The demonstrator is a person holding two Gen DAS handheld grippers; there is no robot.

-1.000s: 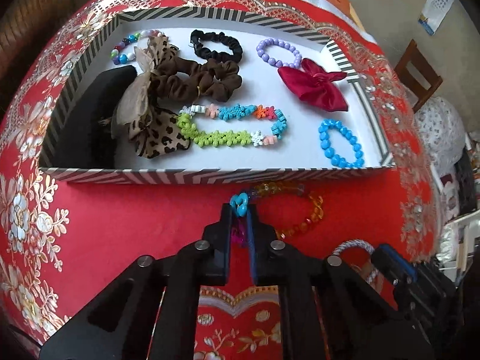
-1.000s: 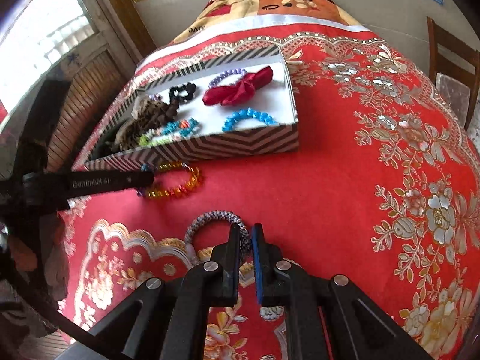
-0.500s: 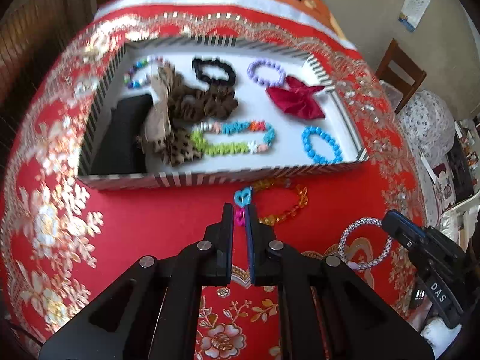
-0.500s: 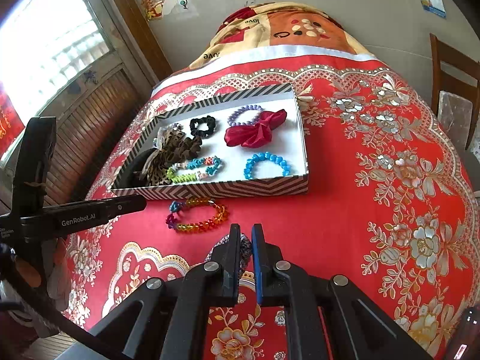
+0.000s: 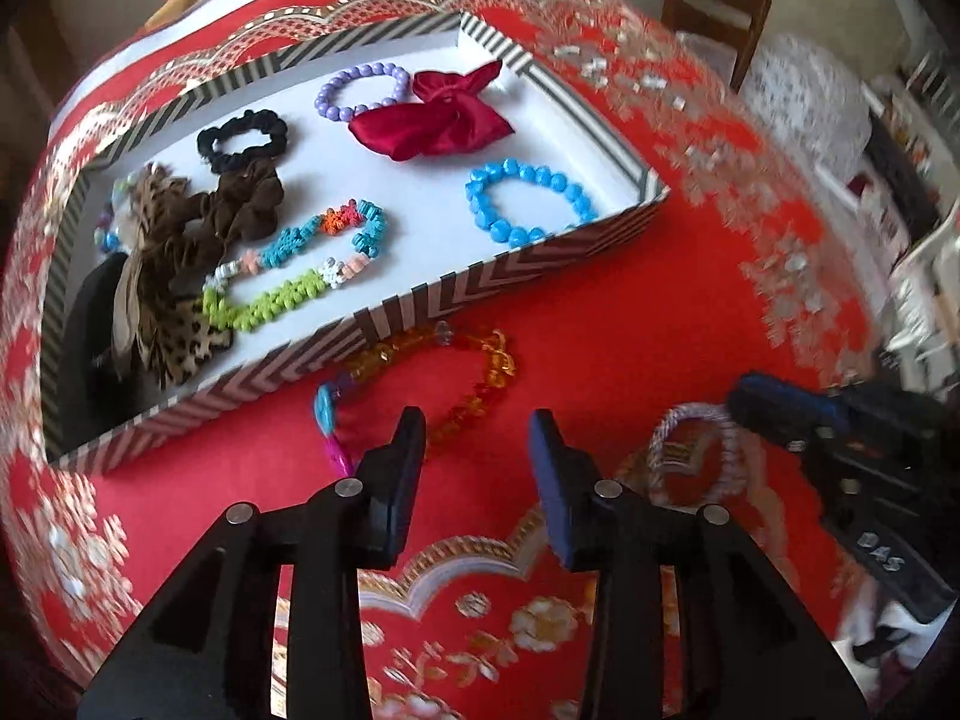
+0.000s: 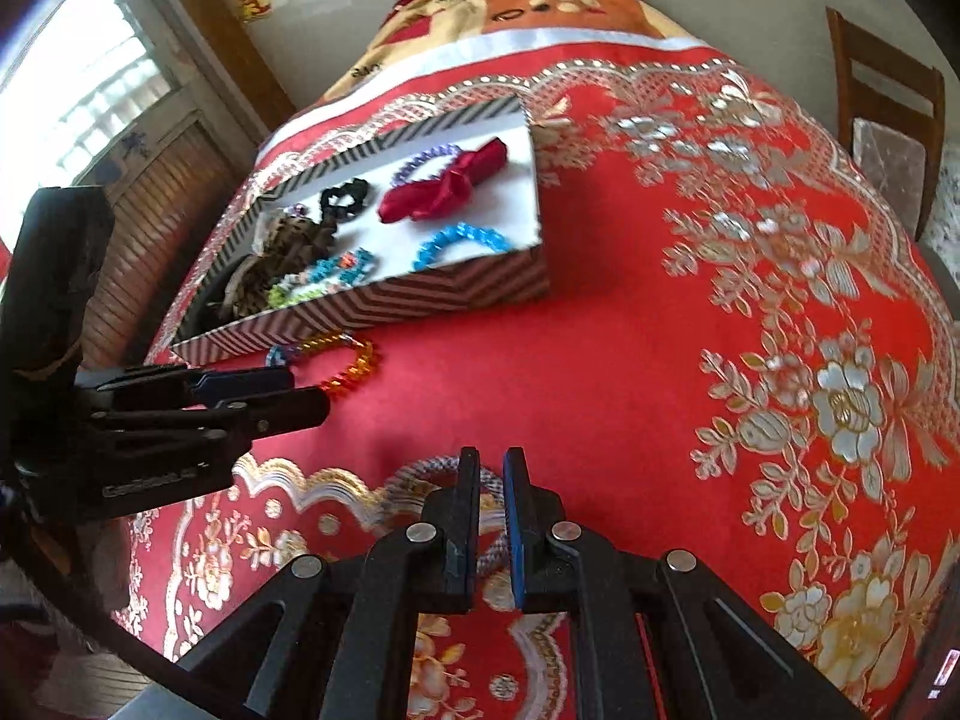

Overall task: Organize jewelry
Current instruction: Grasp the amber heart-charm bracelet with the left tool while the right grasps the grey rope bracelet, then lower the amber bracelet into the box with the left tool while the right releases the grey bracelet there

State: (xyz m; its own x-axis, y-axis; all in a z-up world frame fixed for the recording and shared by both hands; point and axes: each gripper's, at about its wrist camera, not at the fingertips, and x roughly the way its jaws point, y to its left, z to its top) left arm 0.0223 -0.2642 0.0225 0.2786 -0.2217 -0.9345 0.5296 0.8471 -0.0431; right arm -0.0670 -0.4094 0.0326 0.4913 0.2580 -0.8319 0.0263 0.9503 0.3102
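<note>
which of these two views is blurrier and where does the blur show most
Left wrist view: blurrier, with the gold pattern on the tablecloth smeared at right and the grey rope bracelet soft, while the tray stays fairly crisp. Right wrist view: only slight softness; window blown out white; fisheye bends the table into a dome.

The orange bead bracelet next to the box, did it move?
No. The orange bead bracelet lies beside the striped box wall as before; the left gripper let go, jaws opening.
</note>
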